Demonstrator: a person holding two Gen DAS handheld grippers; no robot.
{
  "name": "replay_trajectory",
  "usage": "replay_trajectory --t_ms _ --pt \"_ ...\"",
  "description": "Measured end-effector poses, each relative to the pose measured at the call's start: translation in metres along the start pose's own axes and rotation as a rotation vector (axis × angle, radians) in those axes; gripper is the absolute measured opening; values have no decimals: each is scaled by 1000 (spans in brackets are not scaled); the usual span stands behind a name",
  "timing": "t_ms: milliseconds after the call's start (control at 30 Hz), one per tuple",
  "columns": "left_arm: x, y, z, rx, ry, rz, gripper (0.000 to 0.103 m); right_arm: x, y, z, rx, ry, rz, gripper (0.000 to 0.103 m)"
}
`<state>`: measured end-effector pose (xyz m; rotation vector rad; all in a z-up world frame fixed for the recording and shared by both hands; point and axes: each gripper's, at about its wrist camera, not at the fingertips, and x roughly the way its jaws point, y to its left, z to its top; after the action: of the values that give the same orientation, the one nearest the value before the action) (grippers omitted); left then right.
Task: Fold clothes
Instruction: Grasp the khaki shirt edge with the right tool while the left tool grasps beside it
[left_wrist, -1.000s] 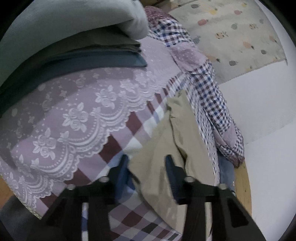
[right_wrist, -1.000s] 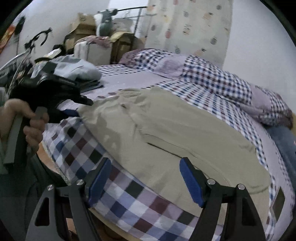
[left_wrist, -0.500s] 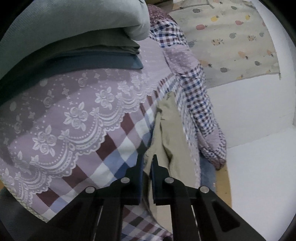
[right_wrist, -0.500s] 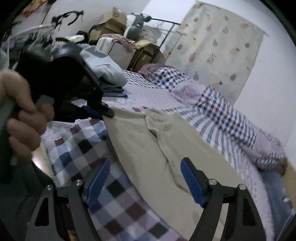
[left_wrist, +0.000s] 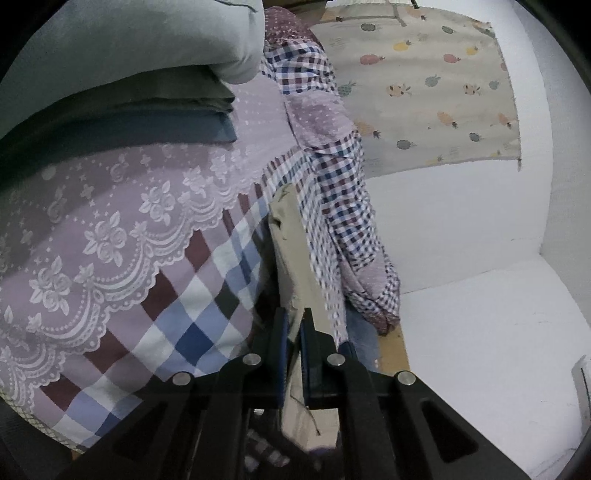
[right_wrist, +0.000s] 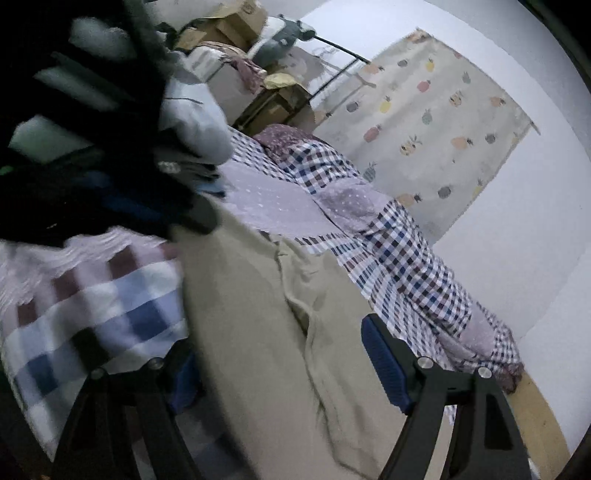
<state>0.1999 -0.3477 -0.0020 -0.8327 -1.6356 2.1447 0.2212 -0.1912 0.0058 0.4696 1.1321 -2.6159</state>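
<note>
Left wrist: left gripper (left_wrist: 292, 332) pinched on edge of khaki garment (left_wrist: 286, 236), lifted off checked bed (left_wrist: 192, 295); folded pile (left_wrist: 122, 88) behind.
Right wrist: right gripper (right_wrist: 280, 363) fingers wide, over garment spread on bed.

We see a bed (left_wrist: 207, 295) under a checked cover with a lace-edged lilac cloth (left_wrist: 110, 229) over it. A stack of folded clothes (left_wrist: 122, 92) sits on the lace, khaki trousers (right_wrist: 258, 317) lie spread on the checks, and a gingham quilt (right_wrist: 399, 254) runs along the wall side.
</note>
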Motion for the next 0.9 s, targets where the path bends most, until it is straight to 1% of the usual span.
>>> replay_trajectory --t_ms 67,100,133,167,233,267,300,333,400,433,467,500,533,567,600,633,700,800,900 --pt "0 -1 2 -3 0 -19 4 16 -9 2 39 45 2 77" --pt "0 -2 3 -3 0 -25 4 24 -15 2 66 70 8 68" --pt "0 -2 3 -3 1 -31 4 32 -21 1 94 95 15 58" --pt "1 -3 3 -2 2 -34 4 40 -25 1 111 120 23 52" --pt "3 -3 5 -1 12 -31 4 57 -33 -1 142 168 40 34" --pt "4 -3 6 0 19 -21 4 66 -34 -2 151 193 58 28" --pt "5 -2 8 0 28 3 4 74 -34 -2 153 213 76 13" --pt "5 -1 10 -7 35 23 5 77 -34 -3 151 221 88 8" --pt "4 3 18 -30 42 57 9 77 -33 -4 149 209 110 5" --pt "3 3 22 -35 44 56 20 75 -32 -5 150 204 115 4" --pt "2 2 26 -34 44 45 45 73 -36 -6 161 198 126 4" --pt "0 -1 30 -29 42 35 59 72 -39 -7 174 193 138 4" --pt "0 -6 34 -13 41 27 80 70 -43 -7 188 187 149 3" --pt "2 -12 38 11 45 18 84 68 -49 -8 210 181 159 3" --pt "7 -18 43 37 56 17 84 66 -54 -8 233 175 167 3" --pt "15 -24 49 63 82 34 84 64 -59 -8 257 169 176 3" --pt "39 -36 66 116 135 104 84 60 -68 -6 284 156 188 3" --pt "75 -51 94 173 201 172 84 52 -75 -5 312 144 201 3" --pt "127 -62 119 223 287 236 84 46 -81 -6 334 134 210 3"
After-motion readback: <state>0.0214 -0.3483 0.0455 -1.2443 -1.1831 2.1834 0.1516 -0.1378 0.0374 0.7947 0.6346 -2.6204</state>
